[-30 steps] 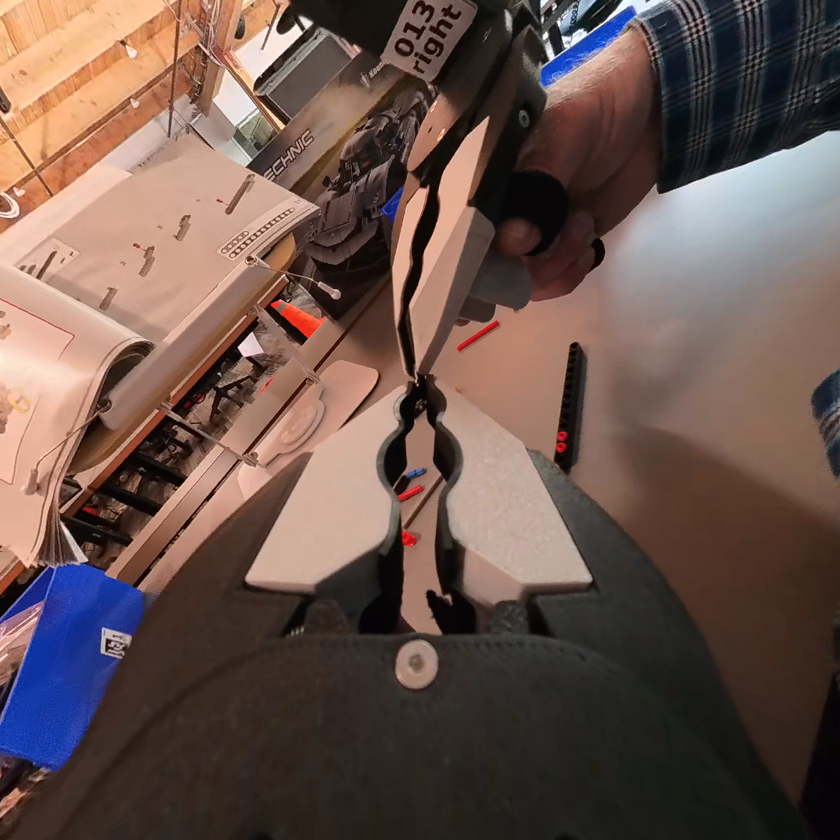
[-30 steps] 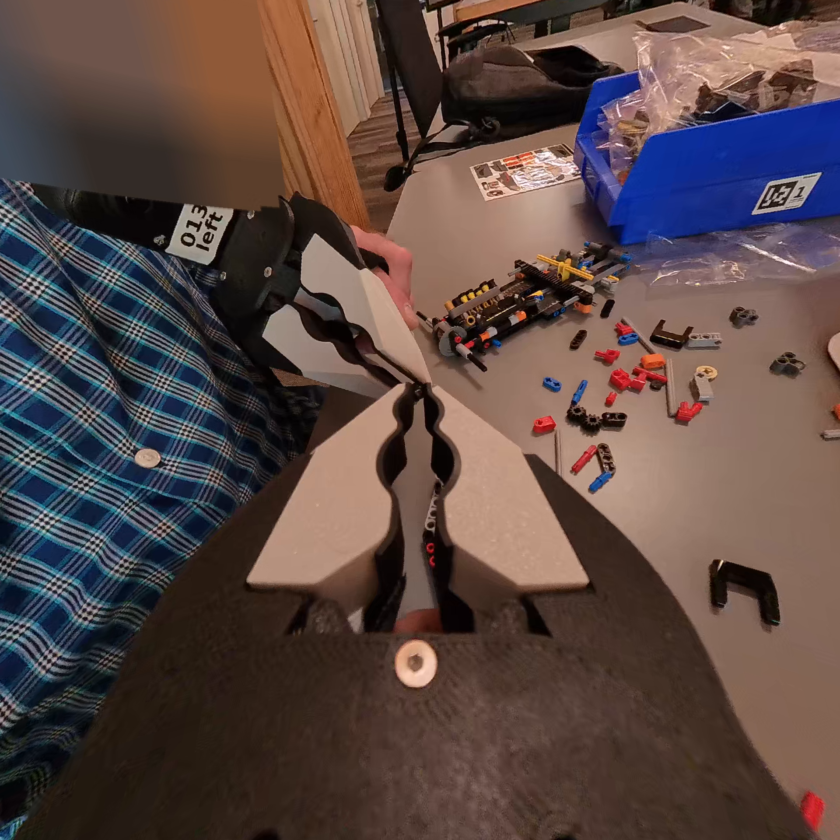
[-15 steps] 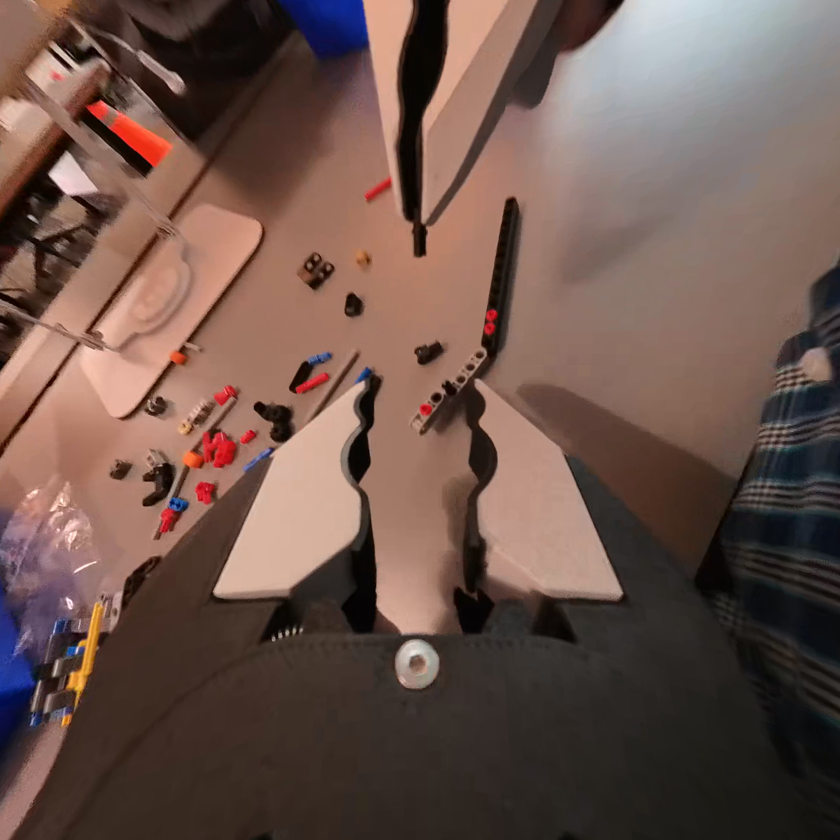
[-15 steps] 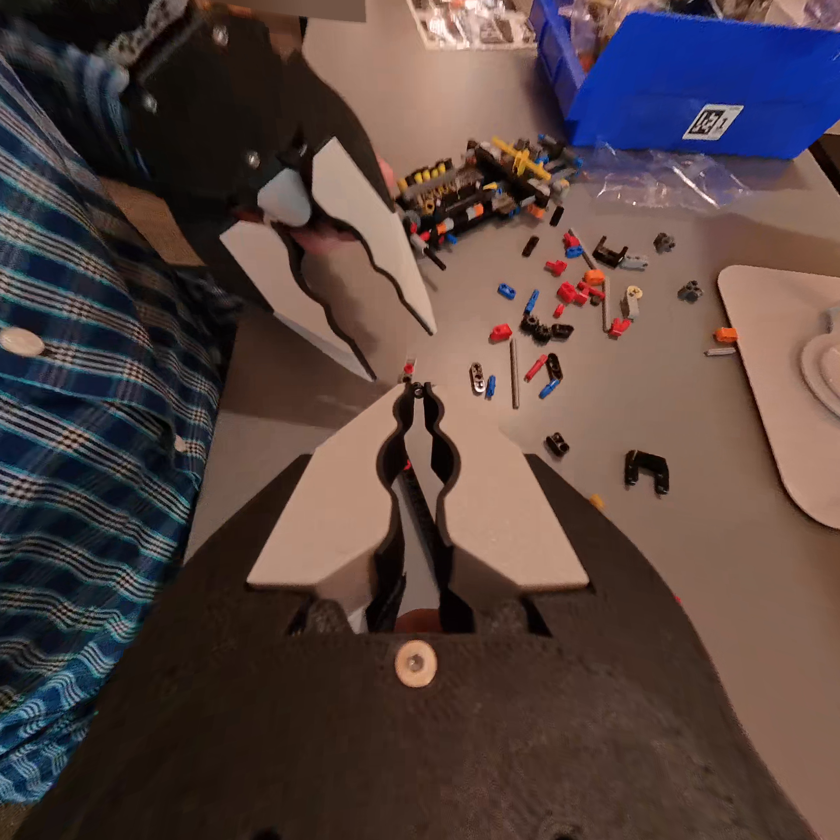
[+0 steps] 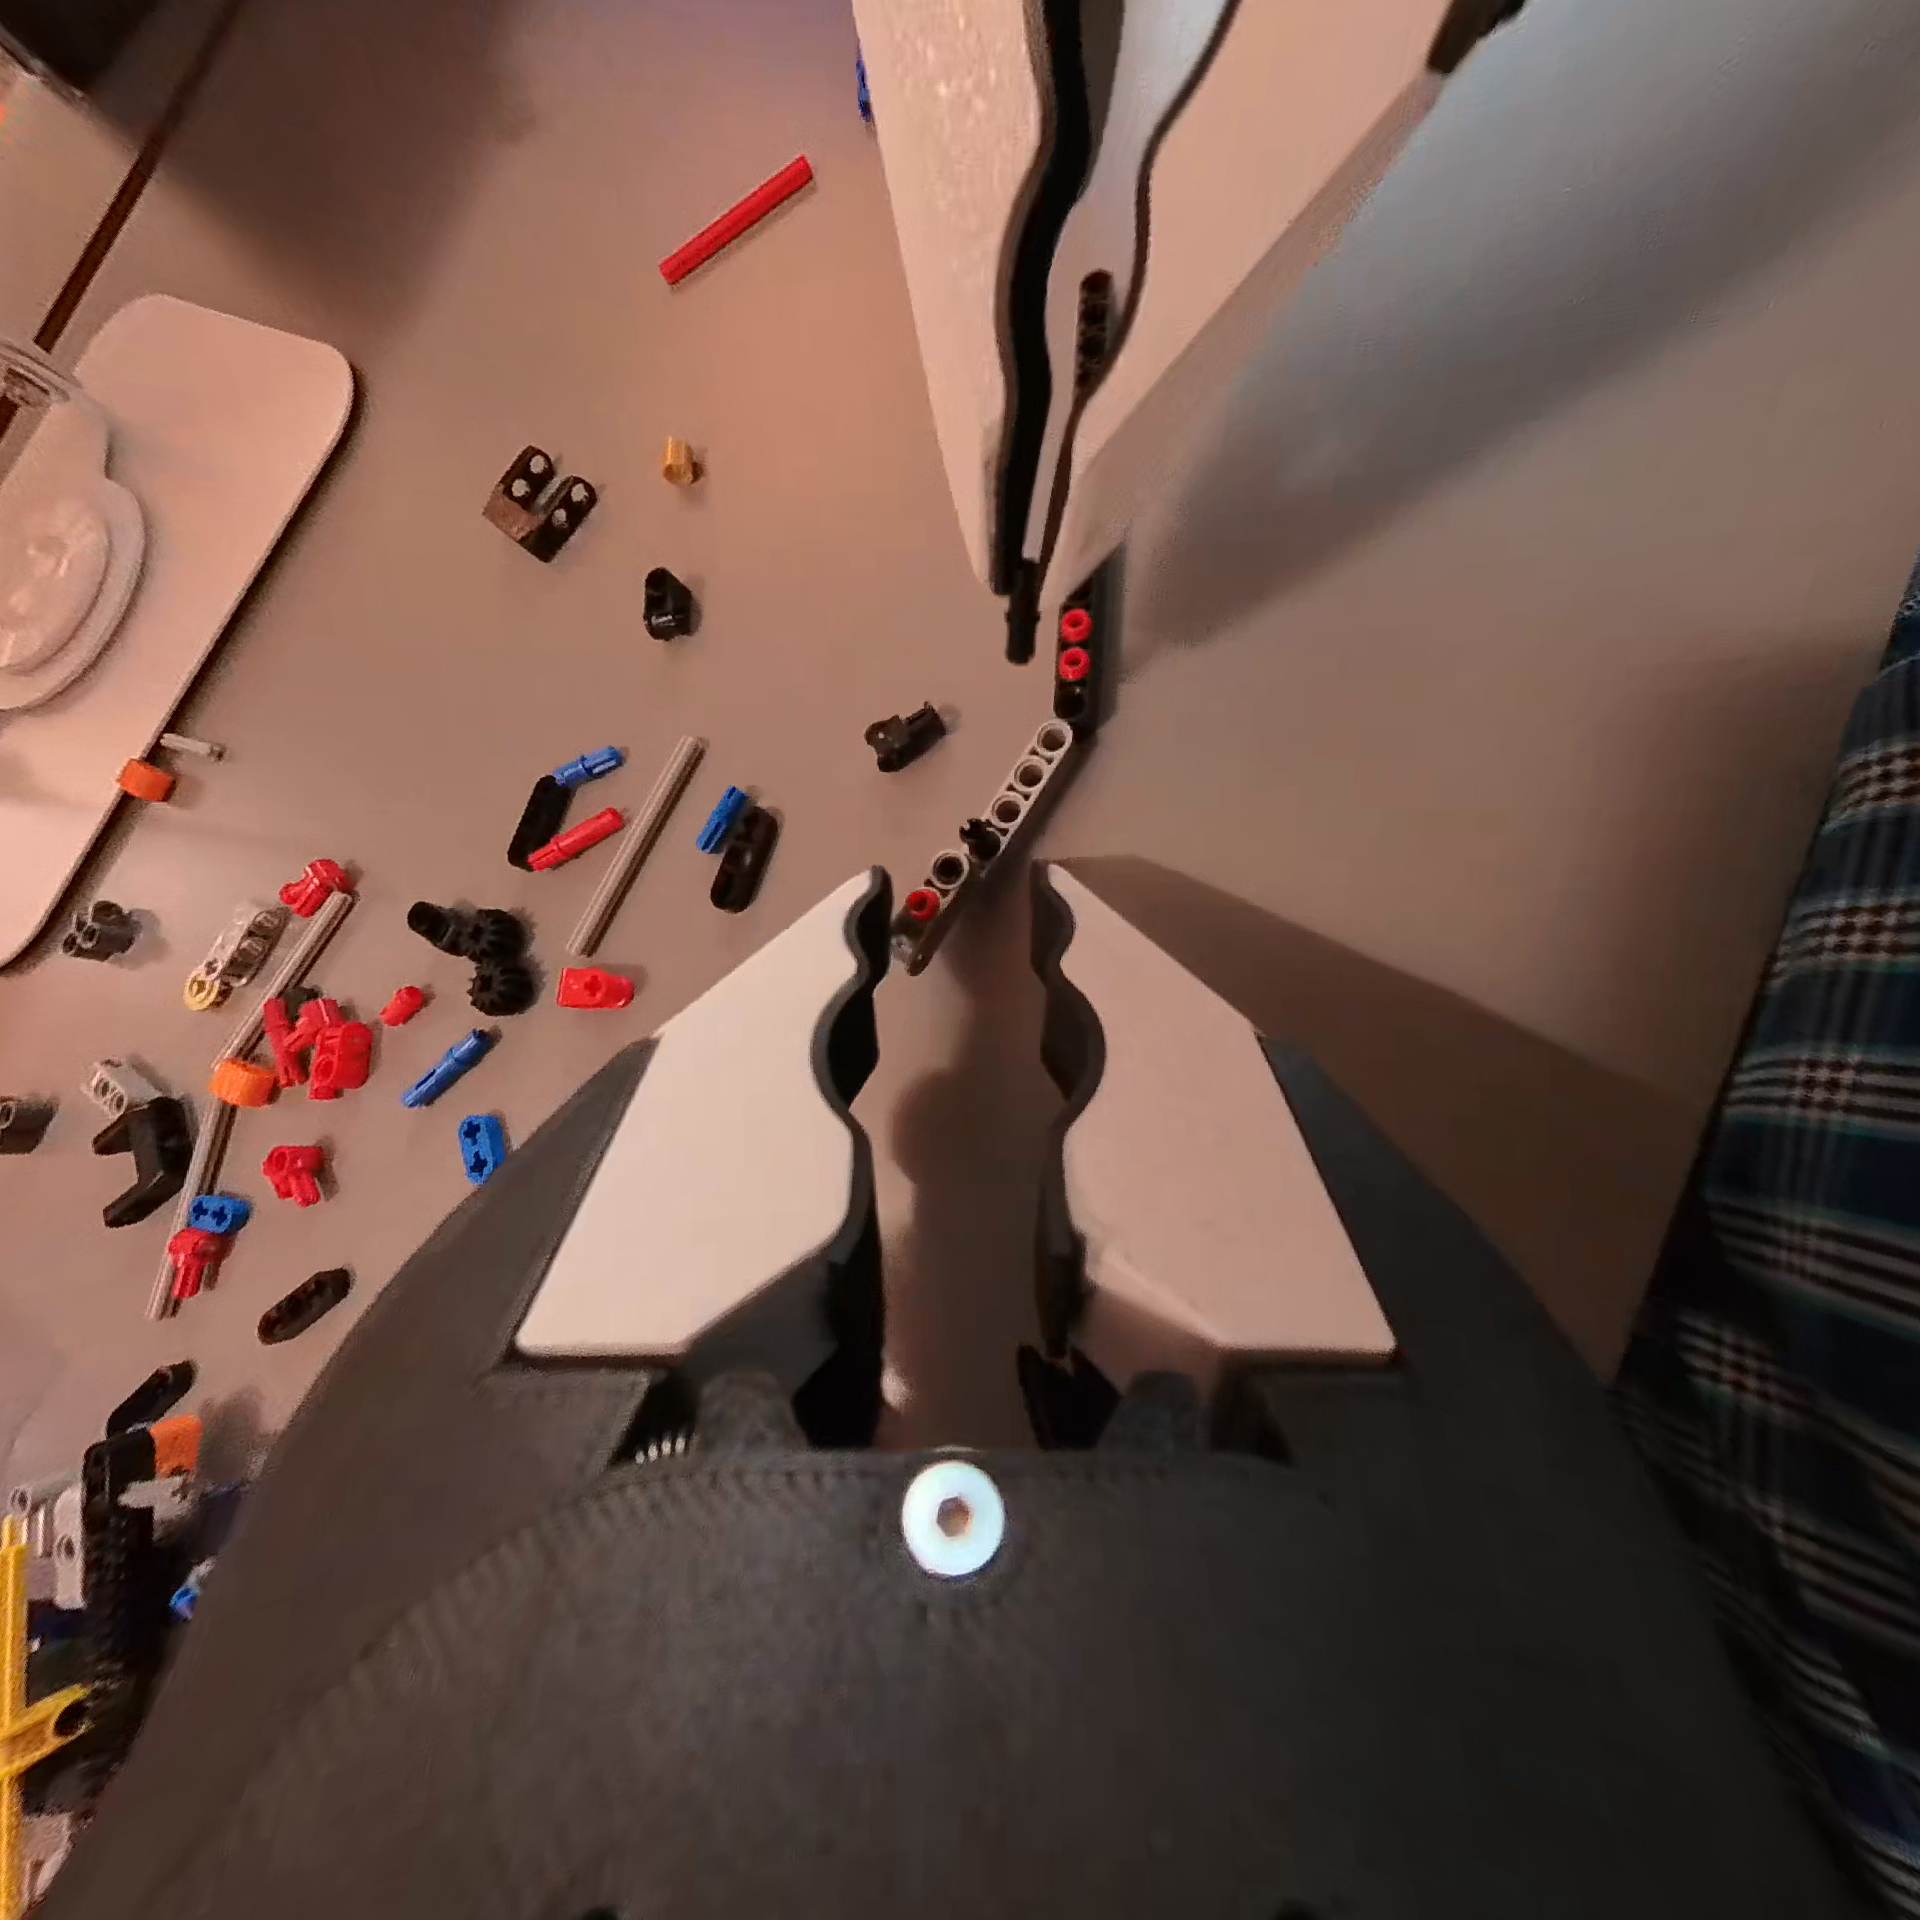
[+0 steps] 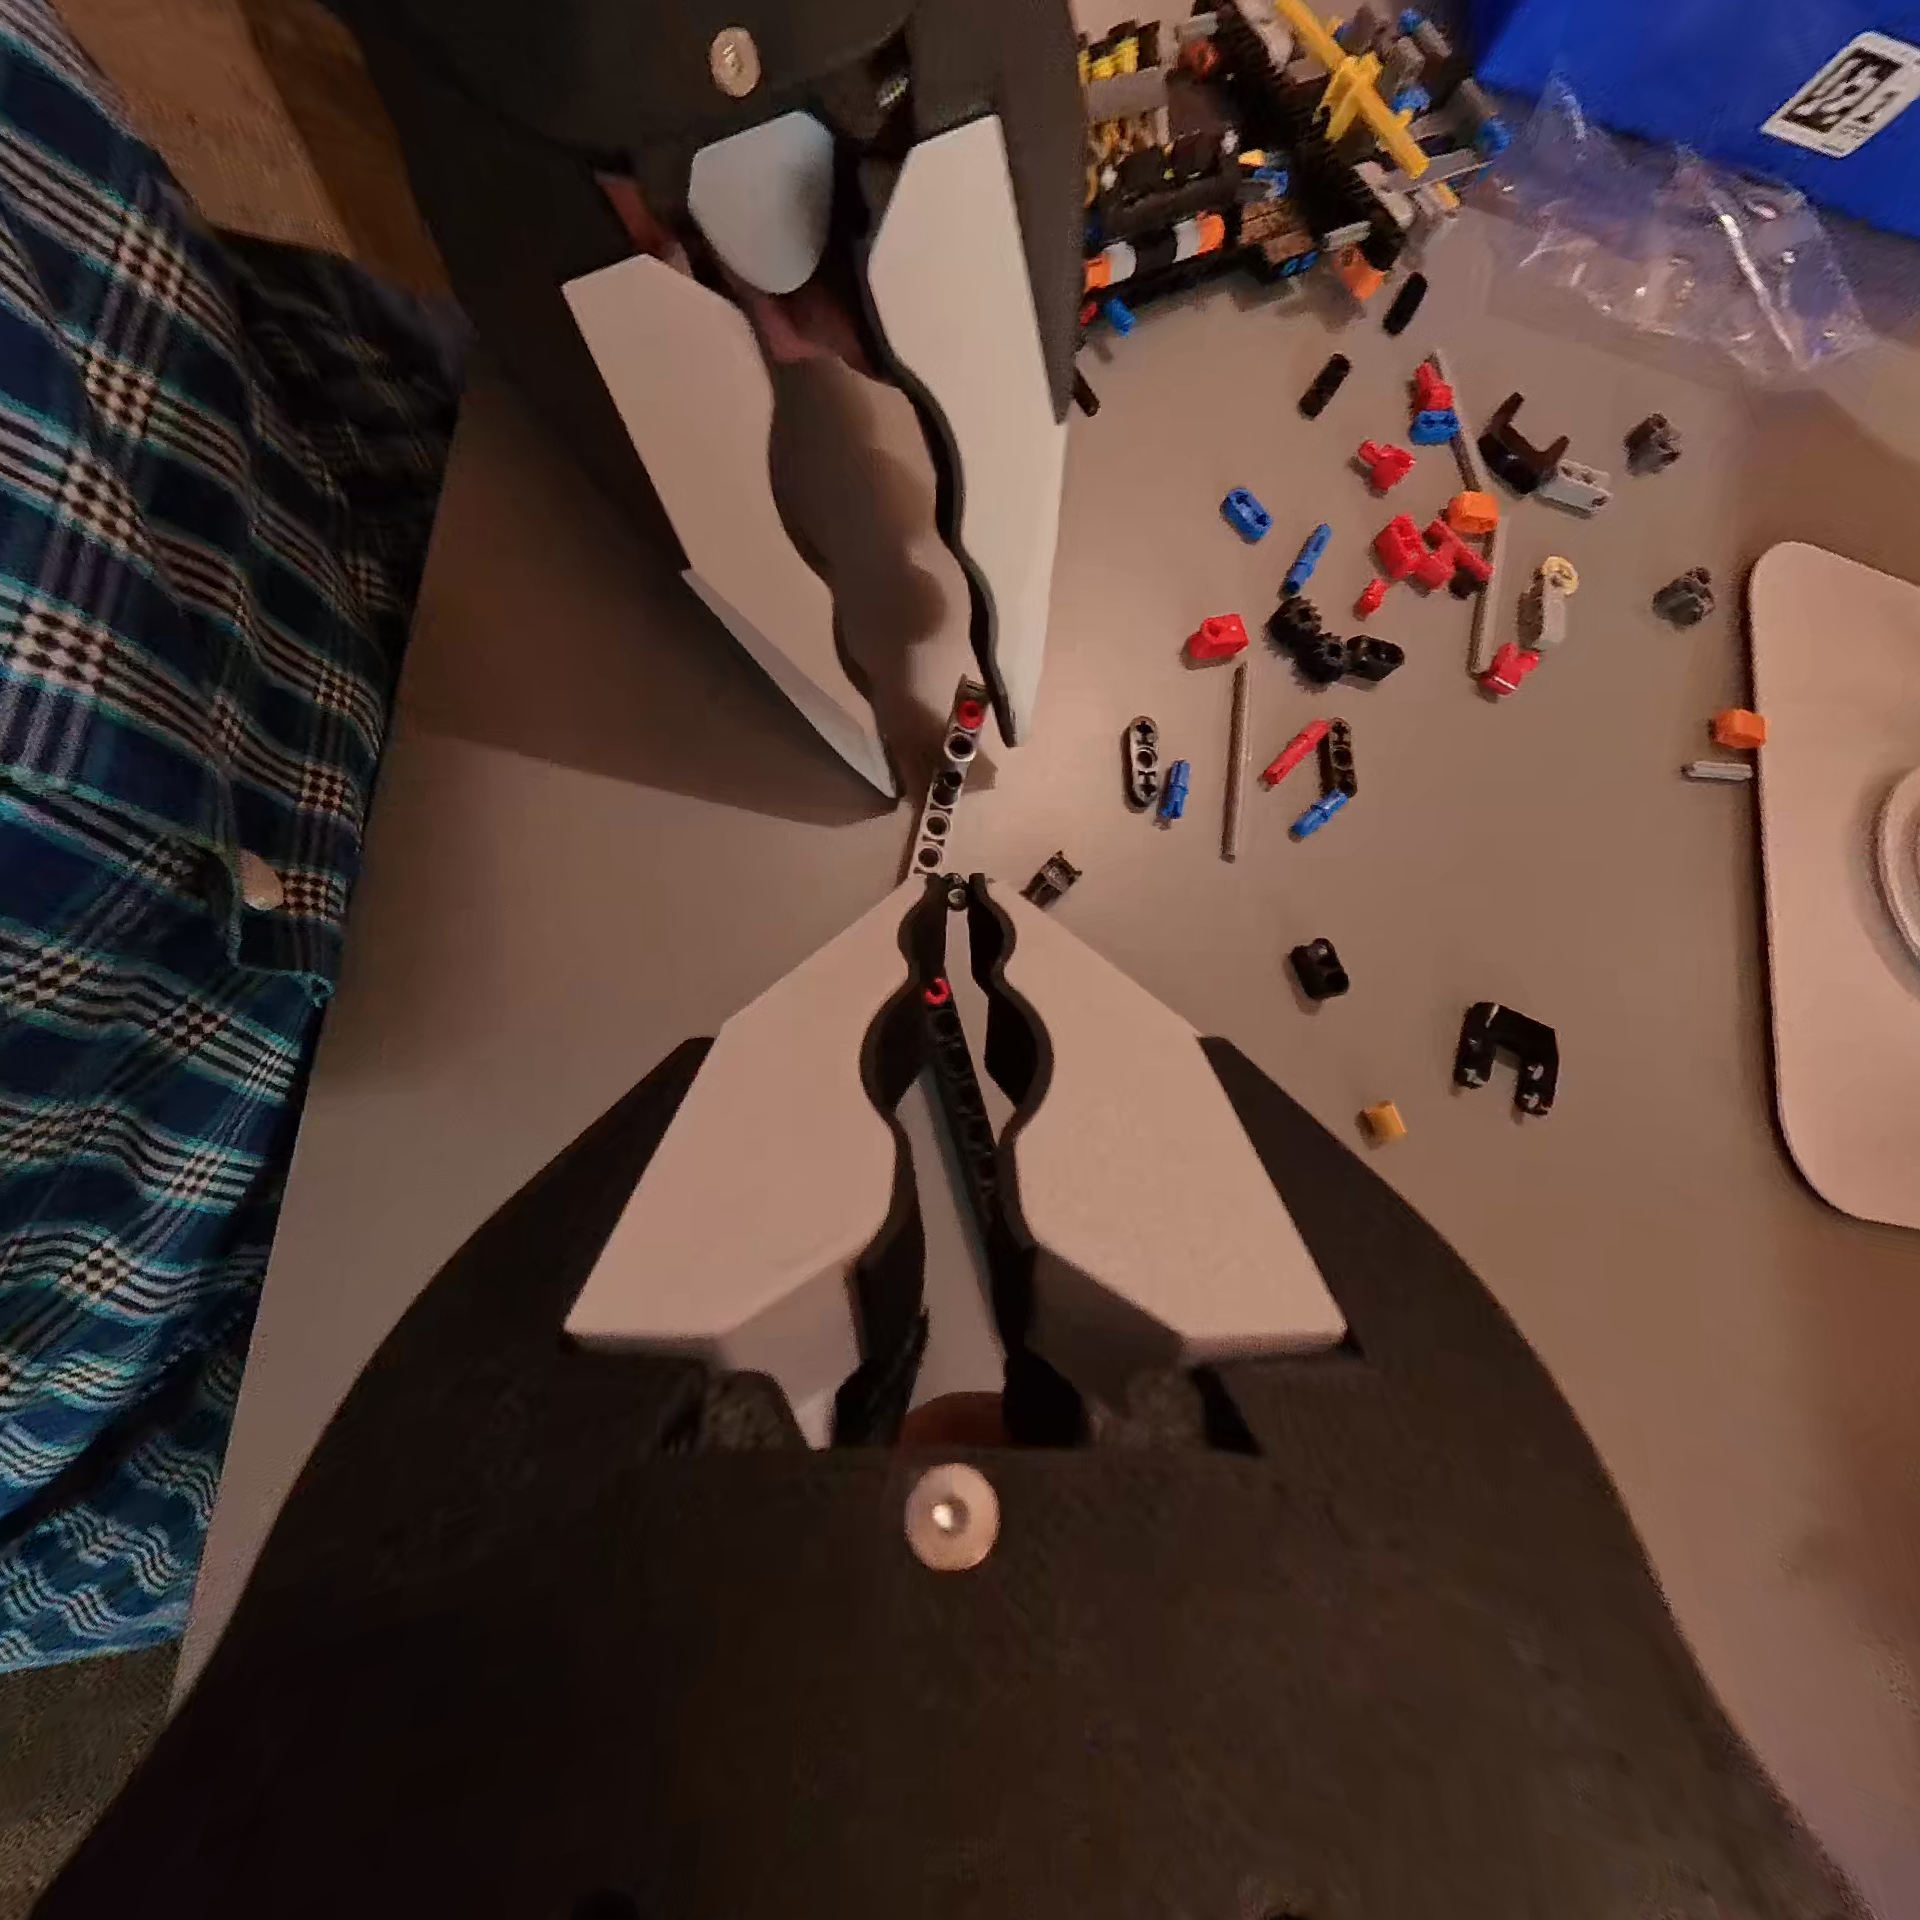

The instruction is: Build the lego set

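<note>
A grey holed beam (image 5: 1013,800) with a red pin and a black pin in it lies on the table, end to end with a long black beam (image 5: 1086,717) that carries two red pins. My left gripper (image 5: 961,894) is open and empty, its tips on either side of the grey beam's near end. My right gripper (image 5: 1013,582) comes down from above, shut on a small black pin (image 5: 1021,629) just over the black beam. In the right wrist view the right gripper (image 6: 964,885) is shut at the grey beam's (image 6: 940,800) end, with the black beam (image 6: 961,1101) below it and the open left gripper (image 6: 945,753) opposite.
Many loose small parts (image 5: 312,1049) lie to the left, with a red axle (image 5: 736,218) farther off. A part-built chassis (image 6: 1268,156), a blue bin (image 6: 1662,73) and a clear bag (image 6: 1683,260) stand beyond. A white pad (image 6: 1829,883) lies to the right. A plaid sleeve (image 6: 156,727) is close. About 5 cm separates my left fingertips from my right.
A second ago both grippers met tip to tip in the air. The left gripper has opened and let go, and both have tilted down to the beams. The right stays shut on the pin.
</note>
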### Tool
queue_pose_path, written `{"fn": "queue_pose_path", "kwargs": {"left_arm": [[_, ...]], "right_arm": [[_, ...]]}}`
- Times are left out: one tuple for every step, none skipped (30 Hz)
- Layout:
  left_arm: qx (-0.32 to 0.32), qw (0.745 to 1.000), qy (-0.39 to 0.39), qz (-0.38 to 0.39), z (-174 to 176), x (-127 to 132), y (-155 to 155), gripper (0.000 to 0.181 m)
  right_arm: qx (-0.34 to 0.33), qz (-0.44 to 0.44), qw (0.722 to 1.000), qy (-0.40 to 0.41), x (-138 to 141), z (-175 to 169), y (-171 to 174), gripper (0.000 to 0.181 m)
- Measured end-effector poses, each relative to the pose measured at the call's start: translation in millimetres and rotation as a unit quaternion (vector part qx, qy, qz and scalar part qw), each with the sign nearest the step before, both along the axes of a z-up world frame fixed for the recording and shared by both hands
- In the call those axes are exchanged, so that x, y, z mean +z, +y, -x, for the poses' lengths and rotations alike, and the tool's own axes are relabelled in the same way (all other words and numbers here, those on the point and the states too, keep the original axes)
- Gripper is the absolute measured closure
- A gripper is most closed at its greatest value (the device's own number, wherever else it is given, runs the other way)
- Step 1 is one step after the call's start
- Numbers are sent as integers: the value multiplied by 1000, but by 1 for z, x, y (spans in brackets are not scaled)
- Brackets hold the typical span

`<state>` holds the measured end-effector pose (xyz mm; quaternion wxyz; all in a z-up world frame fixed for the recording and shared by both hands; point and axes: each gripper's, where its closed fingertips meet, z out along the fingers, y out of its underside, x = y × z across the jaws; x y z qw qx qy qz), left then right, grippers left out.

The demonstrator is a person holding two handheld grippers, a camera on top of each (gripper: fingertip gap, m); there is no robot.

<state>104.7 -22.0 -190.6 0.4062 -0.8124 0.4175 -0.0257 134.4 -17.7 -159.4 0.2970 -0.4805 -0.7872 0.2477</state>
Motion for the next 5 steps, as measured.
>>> {"fn": "queue_pose_path", "kwargs": {"left_arm": [[0,1000,-1,1,0,0,1,157],[0,1000,1,2,0,0,1,160],[-2,1000,2,4,0,-1,1,163],[-2,1000,2,4,-1,-1,1,165],[-3,1000,3,3,-1,-1,2,166]], "right_arm": [[6,-8,1000,-6,-2,1,-1,179],[10,-16,1000,-13,-4,1,-2,179],[14,-22,999,-20,-7,1,-2,180],[18,-28,999,-26,-9,1,-2,179],[21,-34,999,-33,-11,0,-2,180]]}}
